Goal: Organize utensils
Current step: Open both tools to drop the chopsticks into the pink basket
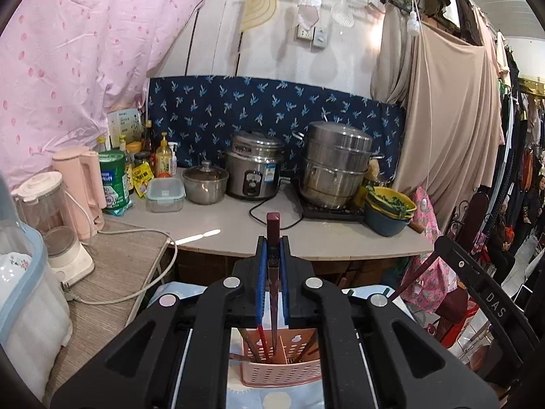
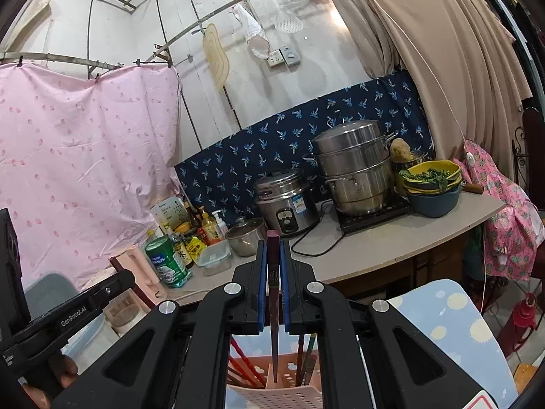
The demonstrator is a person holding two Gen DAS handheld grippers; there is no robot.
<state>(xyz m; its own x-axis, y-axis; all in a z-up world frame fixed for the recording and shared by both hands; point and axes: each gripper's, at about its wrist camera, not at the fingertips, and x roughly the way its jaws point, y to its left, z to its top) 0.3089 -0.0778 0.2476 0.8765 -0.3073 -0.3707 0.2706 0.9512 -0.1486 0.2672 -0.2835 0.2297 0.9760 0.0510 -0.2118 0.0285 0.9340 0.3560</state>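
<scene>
Both tools are pinching a dark red chopstick each, jaws pressed together on it. In the left wrist view the left tool (image 1: 272, 238) is gripping its chopstick (image 1: 273, 266) upright at frame centre, the tip pointing down into the pink holder (image 1: 279, 368) at the bottom centre. In the right wrist view the right tool (image 2: 272, 243) is gripping its own chopstick (image 2: 273, 293) the same way, its tip hanging over a divider of the holder (image 2: 279, 392). The holder is already carrying several chopsticks, so part of the sorting looks done; these two are not yet released, and dropping them in seems to be what is left, though I cannot tell whether more utensils are waiting elsewhere. The left view is showing the blender (image 1: 54, 225) and kettle (image 1: 81, 187) at the left edge, plus the other tool's arm at lower right. The right view is showing a hand (image 2: 64, 375) at lower left and more of the cloud-print cloth (image 2: 453, 334) at lower right.
</scene>
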